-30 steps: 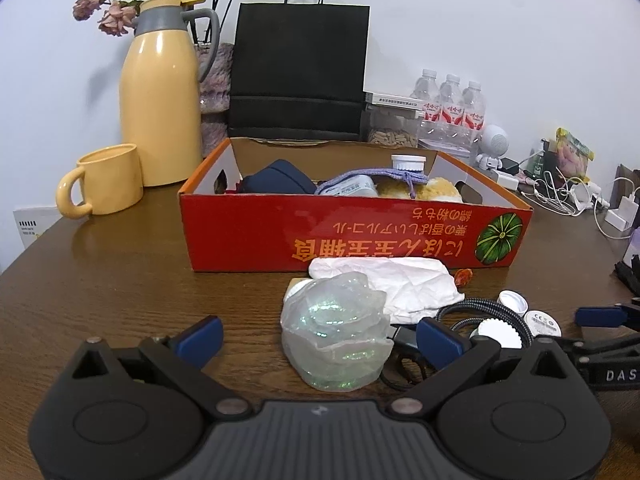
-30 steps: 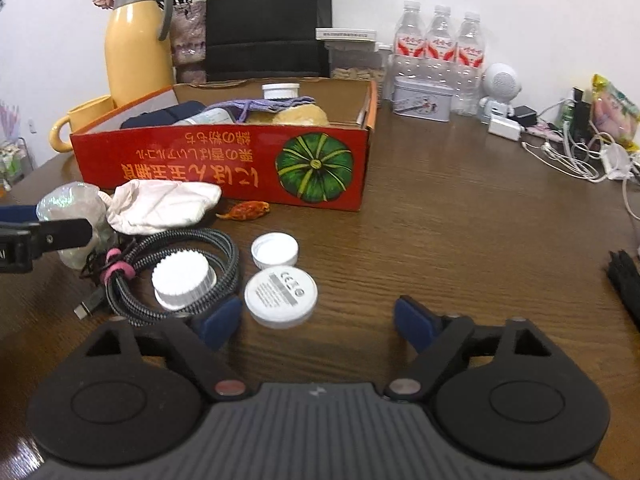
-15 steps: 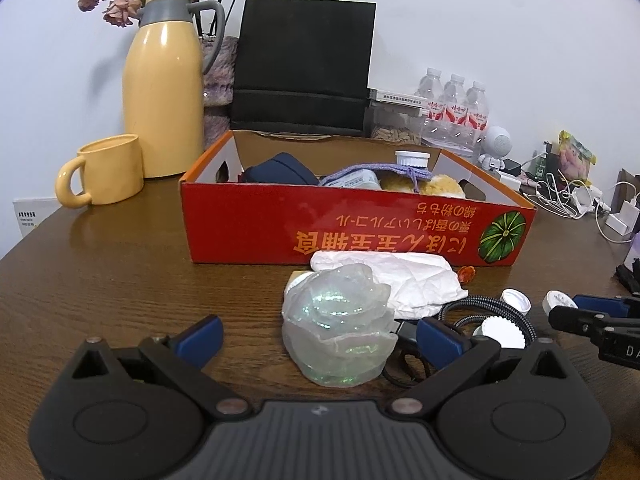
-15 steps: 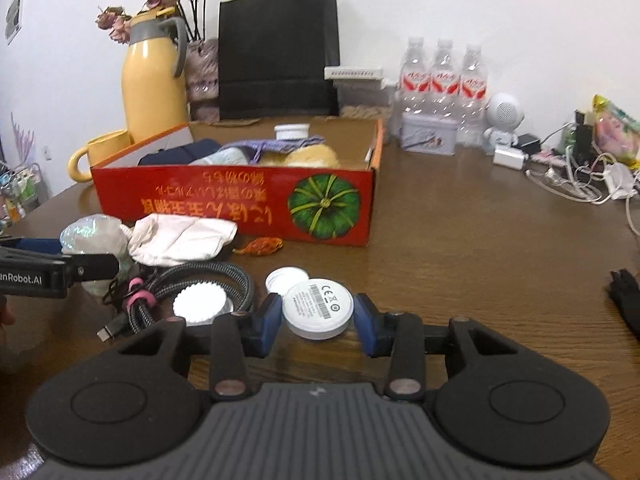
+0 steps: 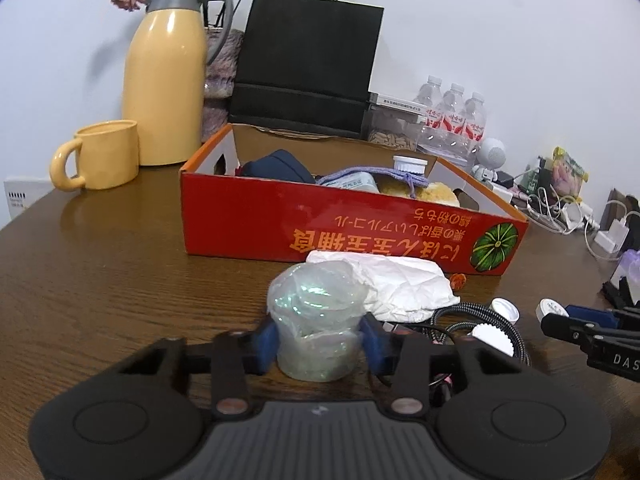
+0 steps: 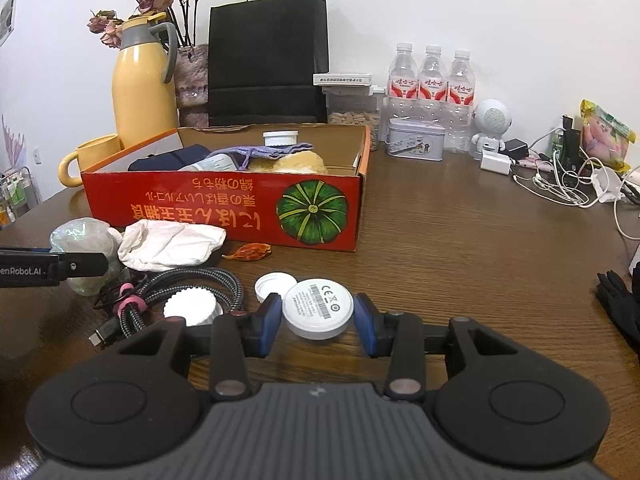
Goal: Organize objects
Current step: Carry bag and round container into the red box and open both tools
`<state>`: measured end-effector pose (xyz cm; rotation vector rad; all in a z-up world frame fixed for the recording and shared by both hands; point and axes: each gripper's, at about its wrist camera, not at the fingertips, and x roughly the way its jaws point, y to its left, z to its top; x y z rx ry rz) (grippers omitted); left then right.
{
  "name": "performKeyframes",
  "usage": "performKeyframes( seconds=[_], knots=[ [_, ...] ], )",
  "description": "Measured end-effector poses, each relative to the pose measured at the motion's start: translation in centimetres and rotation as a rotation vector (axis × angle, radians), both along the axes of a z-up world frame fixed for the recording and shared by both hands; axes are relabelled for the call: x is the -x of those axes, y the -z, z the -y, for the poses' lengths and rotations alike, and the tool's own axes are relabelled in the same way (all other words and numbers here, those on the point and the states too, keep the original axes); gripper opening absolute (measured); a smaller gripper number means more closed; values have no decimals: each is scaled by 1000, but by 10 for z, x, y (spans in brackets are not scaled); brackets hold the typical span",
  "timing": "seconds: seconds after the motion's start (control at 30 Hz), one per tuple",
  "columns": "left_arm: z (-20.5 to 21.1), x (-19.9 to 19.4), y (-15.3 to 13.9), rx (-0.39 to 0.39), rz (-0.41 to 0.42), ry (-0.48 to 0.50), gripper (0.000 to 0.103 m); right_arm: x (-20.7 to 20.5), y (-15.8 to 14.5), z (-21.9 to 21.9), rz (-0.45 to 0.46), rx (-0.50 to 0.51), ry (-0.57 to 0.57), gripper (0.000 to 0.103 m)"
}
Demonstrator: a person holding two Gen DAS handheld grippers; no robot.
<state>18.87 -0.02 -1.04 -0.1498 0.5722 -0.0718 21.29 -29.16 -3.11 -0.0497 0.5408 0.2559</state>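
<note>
Both grippers hold one item each in front of the red cardboard box with the green pumpkin print [image 6: 224, 212], the likely destination since it already carries a navy pouch, a purple drawstring bag and a white-capped jar.

The left gripper [image 5: 320, 338] has its blue pads closed in on the lower part of the crumpled iridescent clear plastic wrap bundle [image 5: 318, 312]. The pads touch both sides, low down, probably because the bundle is soft and would squash or slip if pinched near the top. The bundle sits just in front of the box's long red wall and touches the crumpled white paper tissue [image 5: 396, 284] lying against that wall.

The right gripper [image 6: 317, 318] is narrowed onto the flat white round disc with a CE label [image 6: 318, 308], pads on opposite edges of the rim, the only grip a thin puck offers. The disc is tilted, label up; whether it has left the brown wooden table [image 6: 460, 248] cannot be told. It is in front of the box's pumpkin corner.

Loose in front of the box:
- black braided cable coil with pink tie [image 6: 188, 284]
- ridged white cap [image 6: 192, 308] inside the coil
- small white bottle cap [image 6: 272, 286]
- dried orange leaf [image 6: 250, 252]

Judged: both grasps are made, and lifting over the box wall is next.
</note>
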Motion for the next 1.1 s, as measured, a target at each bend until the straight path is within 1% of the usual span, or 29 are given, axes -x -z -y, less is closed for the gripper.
performKeyframes(
  seconds=[0.27,0.4,0.5,0.57,0.63,0.8,0.93,1.1],
  knots=[
    [-8,10,-3,19,24,-42,36,3,-1,3,22,-15,15,40],
    [-14,18,-9,24,49,-56,36,6,-3,2,42,-15,22,40],
    [-16,20,-14,1,54,-54,37,8,-4,0,51,-28,18,40],
    [-15,20,-19,-14,62,-48,37,7,-6,-4,45,-42,2,40],
    [-15,18,-24,-20,73,-41,36,8,-12,-12,60,-44,-17,40],
    [-13,6,-46,-45,130,-20,37,-1,-33,-38,118,-43,-75,40],
    [-11,-15,-64,-61,172,-16,37,-20,-52,-61,160,-51,-101,40],
    [-10,-45,-79,-80,203,-27,37,-49,-67,-88,197,-52,-117,40]
  ],
)
